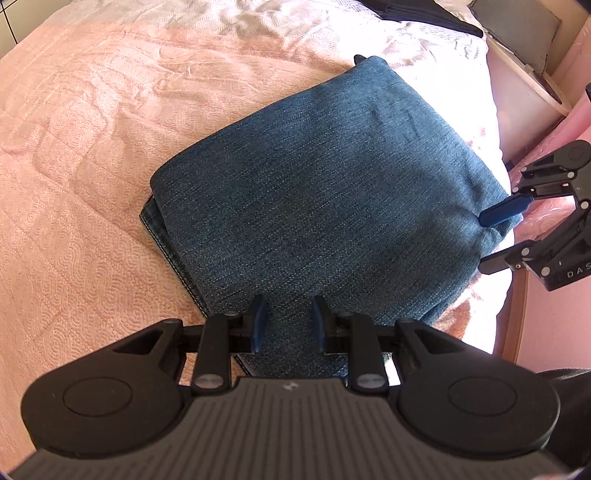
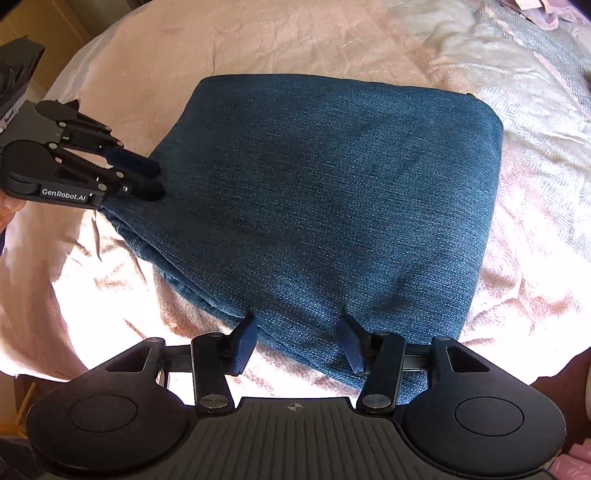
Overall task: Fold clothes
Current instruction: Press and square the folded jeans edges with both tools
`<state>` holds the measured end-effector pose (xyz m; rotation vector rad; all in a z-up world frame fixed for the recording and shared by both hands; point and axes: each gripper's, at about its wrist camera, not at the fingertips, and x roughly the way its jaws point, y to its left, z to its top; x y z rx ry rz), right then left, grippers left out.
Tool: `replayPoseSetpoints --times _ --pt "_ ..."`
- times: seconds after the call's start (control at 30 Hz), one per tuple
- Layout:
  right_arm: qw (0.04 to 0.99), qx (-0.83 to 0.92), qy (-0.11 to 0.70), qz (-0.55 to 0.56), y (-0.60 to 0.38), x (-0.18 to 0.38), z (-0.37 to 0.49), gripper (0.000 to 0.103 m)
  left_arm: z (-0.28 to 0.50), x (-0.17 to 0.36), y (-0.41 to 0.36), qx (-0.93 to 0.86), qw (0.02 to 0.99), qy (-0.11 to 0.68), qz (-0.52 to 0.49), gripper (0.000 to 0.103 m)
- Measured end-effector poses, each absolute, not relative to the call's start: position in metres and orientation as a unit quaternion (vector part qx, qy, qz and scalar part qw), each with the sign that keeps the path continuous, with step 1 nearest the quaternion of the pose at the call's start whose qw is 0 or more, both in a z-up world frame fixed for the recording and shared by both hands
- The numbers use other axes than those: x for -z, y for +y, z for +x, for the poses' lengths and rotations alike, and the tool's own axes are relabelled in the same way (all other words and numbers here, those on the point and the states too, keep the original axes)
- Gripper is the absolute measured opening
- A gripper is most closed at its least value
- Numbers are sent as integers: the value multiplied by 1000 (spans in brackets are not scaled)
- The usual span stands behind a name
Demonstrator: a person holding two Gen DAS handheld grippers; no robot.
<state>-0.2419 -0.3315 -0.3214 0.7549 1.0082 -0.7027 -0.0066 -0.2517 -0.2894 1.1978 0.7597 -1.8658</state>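
A: Pink quilted bedspread covers the bed, and the denim garment lies on it as a thick folded bundle, near the bed's edge on one side.

B: And the tools?

A: The left tool has its fingers apart, straddling the near edge of the denim. The right tool is also spread, its fingers set at its own near edge; from the left wrist view one blue finger rests on top of the fabric, the other sits below the edge. Whether either is pinching cloth, I can't tell.

B: What might go wrong?

A: My guess: the bundle is bulky and stiff, so a grip catching only the top layer could peel it open. Being close to the bed's edge, a tug that way might drag it off.

B: Anything hidden?

A: The layers inside the fold, and a stitched hem that only peeks out. Glare washes out the bedspread nearby. Something dark at the far end is cut off.
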Motion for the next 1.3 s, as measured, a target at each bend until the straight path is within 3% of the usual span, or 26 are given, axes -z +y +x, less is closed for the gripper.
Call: replayPoseSetpoints --times 0.37,0.6,0.77,1.03,1.3 --pt "754 347 404 385 -323 302 -258 58 0 258 -226 756 395 284 438 22" --pt "747 354 406 390 -316 312 -256 58 -13 280 -215 765 378 247 459 23" --pt "756 382 372 379 -307 293 -268 58 -13 270 -212 774 377 225 456 22" --pt "760 385 380 359 -303 294 -294 58 -8 272 -192 791 391 174 438 25" --pt "831 327 369 260 -291 304 -298 58 15 288 -190 794 443 241 340 29"
